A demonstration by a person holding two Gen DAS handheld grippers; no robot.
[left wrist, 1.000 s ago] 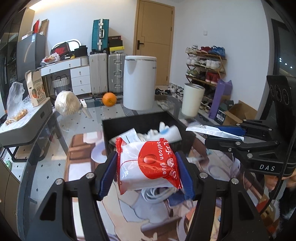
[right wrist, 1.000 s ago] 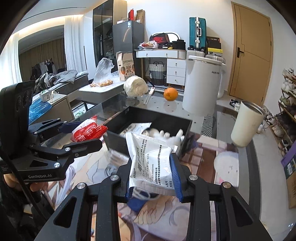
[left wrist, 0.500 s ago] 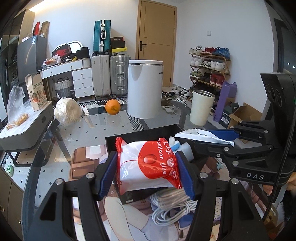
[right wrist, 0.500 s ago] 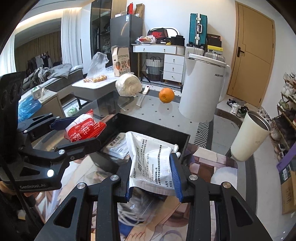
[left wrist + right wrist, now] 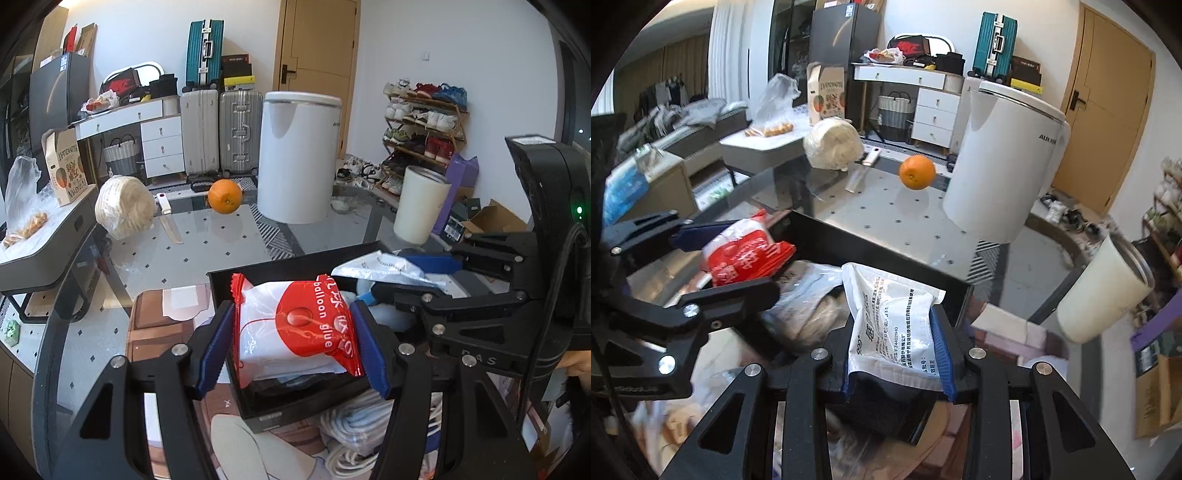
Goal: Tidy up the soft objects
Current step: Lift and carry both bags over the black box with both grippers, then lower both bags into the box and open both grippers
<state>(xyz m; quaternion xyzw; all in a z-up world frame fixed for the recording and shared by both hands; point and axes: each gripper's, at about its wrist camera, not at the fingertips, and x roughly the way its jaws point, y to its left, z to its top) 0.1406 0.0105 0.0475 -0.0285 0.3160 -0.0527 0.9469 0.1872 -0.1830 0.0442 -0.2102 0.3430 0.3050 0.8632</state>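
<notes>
Left gripper point(image 5: 293, 345): blue pads closed against both sides of a red-and-white packet point(image 5: 295, 332) printed "balloon glue". Packet is held clear of the surface, above the near-left part of the black bin point(image 5: 280, 267). In the right wrist view the same packet point(image 5: 746, 254) sits pinched in the left gripper point(image 5: 727, 258) over the bin's left edge.

Right gripper point(image 5: 895, 347): pads closed on a white foil pouch point(image 5: 890, 325) with black printed text, held upright. Pouch is over the near wall of the black bin point(image 5: 886, 243). From the left wrist view the pouch point(image 5: 384, 267) is seen edge-on, in the right gripper point(image 5: 413, 273), above the bin's right side.

Bin contents: several pale plastic-wrapped soft items, partly hidden by the grippers; individual items cannot be told apart.

Bin stands on a glass-topped bench point(image 5: 221, 243). A coil of white cord point(image 5: 354, 432) lies on the bench just near the bin's near wall.

Far on the bench: an orange point(image 5: 224, 196), a round cream bundle point(image 5: 123, 212) to its left, a tall white appliance point(image 5: 297, 157) to its right, and a cream tumbler point(image 5: 421, 205) further right.
</notes>
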